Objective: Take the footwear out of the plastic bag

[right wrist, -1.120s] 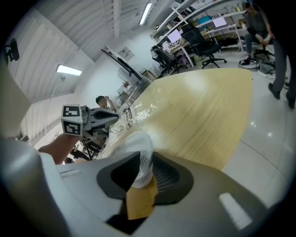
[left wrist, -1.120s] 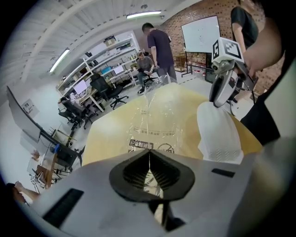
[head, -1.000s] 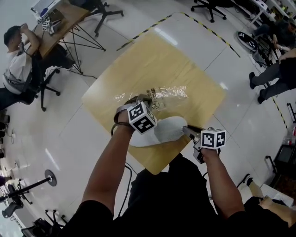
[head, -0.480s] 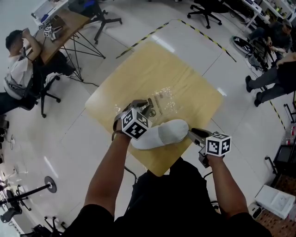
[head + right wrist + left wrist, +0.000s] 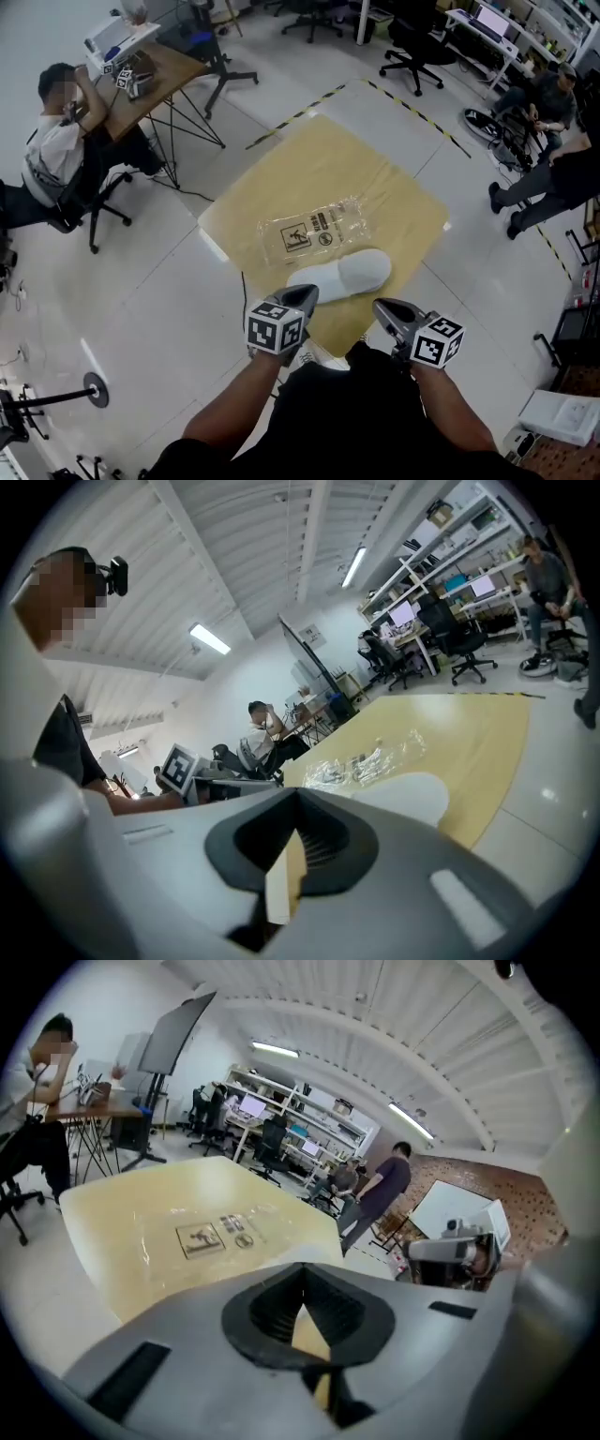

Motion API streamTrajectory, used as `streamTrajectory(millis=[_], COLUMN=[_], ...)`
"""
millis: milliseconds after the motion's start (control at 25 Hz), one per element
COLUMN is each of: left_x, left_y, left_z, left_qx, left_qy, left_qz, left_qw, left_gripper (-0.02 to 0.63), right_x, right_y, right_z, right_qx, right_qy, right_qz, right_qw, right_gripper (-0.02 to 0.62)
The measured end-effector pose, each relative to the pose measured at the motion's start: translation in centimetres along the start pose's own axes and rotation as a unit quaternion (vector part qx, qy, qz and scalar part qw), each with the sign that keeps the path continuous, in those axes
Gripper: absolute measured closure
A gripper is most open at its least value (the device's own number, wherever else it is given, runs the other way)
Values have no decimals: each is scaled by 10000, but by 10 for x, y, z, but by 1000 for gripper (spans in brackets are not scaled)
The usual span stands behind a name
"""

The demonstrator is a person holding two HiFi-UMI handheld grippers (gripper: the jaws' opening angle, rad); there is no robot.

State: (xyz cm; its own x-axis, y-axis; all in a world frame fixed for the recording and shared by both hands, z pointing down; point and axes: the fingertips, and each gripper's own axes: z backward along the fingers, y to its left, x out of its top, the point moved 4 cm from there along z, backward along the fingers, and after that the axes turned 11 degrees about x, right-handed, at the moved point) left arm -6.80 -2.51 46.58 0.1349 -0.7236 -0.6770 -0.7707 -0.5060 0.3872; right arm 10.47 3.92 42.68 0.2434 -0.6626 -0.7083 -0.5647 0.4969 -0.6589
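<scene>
Jaws just closed empty, the left hand-held gripper (image 5: 303, 296) and right hand-held gripper (image 5: 385, 308) should leave slipper (image 5: 342, 277) and bag (image 5: 314, 230) ahead untouched.

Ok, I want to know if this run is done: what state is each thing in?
slipper: outside the bag, lying on the table, held by neither gripper.
plastic bag: empty, lying flat on the table beyond the slipper.
left gripper: shut, jaws just closed, nothing between them.
right gripper: shut, jaws just closed, nothing between them.
</scene>
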Motion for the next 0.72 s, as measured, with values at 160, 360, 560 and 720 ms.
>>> streamTrajectory(millis=[160,360,560,720], left_x=[-35,-42,-51,-60], left_y=[-41,-68,-85,-105], left_z=[23,44,73,105], left_qx=[-264,-4,734,1280], left_qy=[194,106,-333,-786], left_qz=[-72,-98,93,215], left_qw=[9994,9999,9967,9884], left_gripper=[600,600,600,600], right_x=[-5,3,9,7], right_y=[29,44,50,54], right_z=[-1,16,52,86], right_qx=[109,277,482,603], right_qy=[378,638,837,896], right_qz=[233,790,1187,1522], right_qw=[9990,9944,9882,9824], right_gripper=[595,595,595,595])
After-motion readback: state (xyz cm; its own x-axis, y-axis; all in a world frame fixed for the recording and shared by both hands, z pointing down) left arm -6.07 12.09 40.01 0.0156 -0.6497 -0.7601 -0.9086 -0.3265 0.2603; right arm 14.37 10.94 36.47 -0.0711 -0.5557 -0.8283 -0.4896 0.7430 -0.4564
